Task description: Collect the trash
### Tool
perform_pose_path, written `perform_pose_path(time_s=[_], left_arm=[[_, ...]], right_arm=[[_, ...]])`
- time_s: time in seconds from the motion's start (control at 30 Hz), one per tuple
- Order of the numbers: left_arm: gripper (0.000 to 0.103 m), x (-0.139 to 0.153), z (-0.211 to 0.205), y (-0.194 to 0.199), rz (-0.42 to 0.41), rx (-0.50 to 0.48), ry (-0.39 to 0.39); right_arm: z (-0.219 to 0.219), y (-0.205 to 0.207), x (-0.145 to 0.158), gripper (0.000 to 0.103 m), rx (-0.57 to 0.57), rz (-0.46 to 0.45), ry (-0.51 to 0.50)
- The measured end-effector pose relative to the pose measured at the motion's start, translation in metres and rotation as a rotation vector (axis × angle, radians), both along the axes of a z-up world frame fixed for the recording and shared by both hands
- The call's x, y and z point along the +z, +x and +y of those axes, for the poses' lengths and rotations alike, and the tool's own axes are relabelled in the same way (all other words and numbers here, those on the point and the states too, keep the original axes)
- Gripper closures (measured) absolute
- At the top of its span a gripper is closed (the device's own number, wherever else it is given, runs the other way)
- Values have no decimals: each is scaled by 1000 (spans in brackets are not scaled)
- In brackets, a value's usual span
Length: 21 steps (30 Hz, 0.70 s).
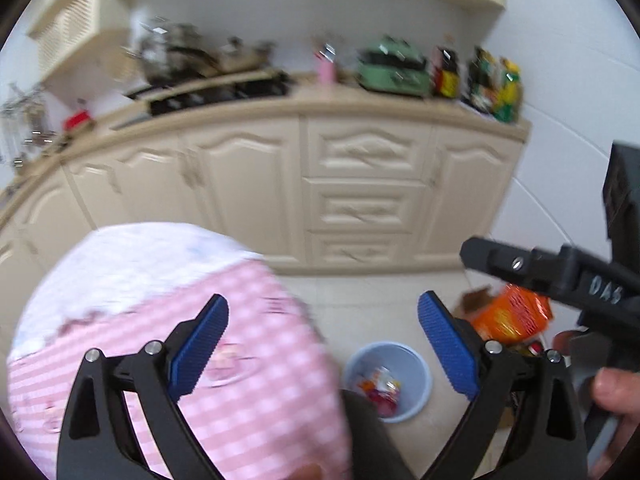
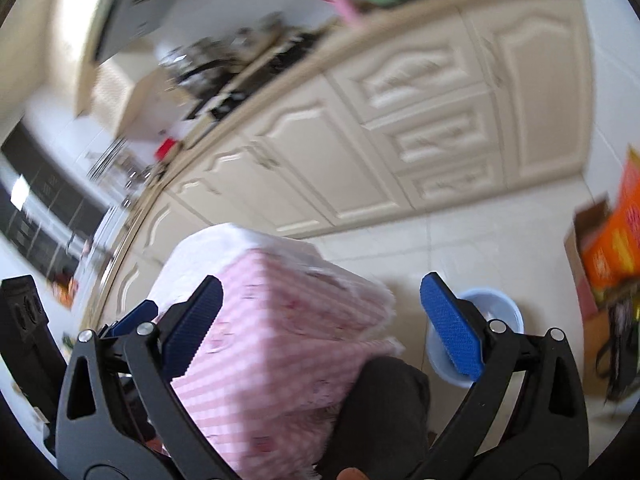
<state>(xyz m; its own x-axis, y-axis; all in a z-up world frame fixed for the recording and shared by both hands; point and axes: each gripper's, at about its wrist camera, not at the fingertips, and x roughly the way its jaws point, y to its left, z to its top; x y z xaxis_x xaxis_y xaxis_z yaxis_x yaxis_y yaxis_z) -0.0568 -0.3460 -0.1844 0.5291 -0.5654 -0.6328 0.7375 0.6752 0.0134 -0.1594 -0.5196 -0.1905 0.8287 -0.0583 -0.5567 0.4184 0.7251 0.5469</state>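
Observation:
A small light-blue bin [image 1: 386, 380] stands on the tiled floor with colourful wrappers [image 1: 380, 390] inside. My left gripper [image 1: 325, 346] hangs above it, open, nothing between its blue pads. In the right wrist view the bin [image 2: 500, 312] sits low at the right, half hidden behind one pad. My right gripper [image 2: 322, 322] is open and holds nothing. At the right edge of the left wrist view a hand [image 1: 616, 392] holds the right tool, one of whose black fingers [image 1: 516, 266] reaches in.
A table under a pink checked cloth [image 1: 160, 340] [image 2: 288, 320] fills the lower left. An orange box [image 1: 512, 316] [image 2: 616, 240] in a brown carton stands right of the bin. Cream cabinets [image 1: 360, 184] with a cluttered counter run behind. A dark trouser leg [image 2: 384, 400] is below.

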Motion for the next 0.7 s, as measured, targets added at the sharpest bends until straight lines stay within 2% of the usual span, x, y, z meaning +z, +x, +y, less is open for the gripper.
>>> perform_pose_path(time_s=[0.27, 0.5, 0.7], left_arm=[[9, 45, 113, 16, -116, 222, -46], [9, 73, 210, 24, -180, 434, -90], [9, 97, 272, 12, -262, 574, -116]], right_arm=[[103, 59, 64, 6, 196, -73, -188], [182, 89, 94, 6, 311, -133, -298], [236, 99, 116, 6, 365, -177, -403]])
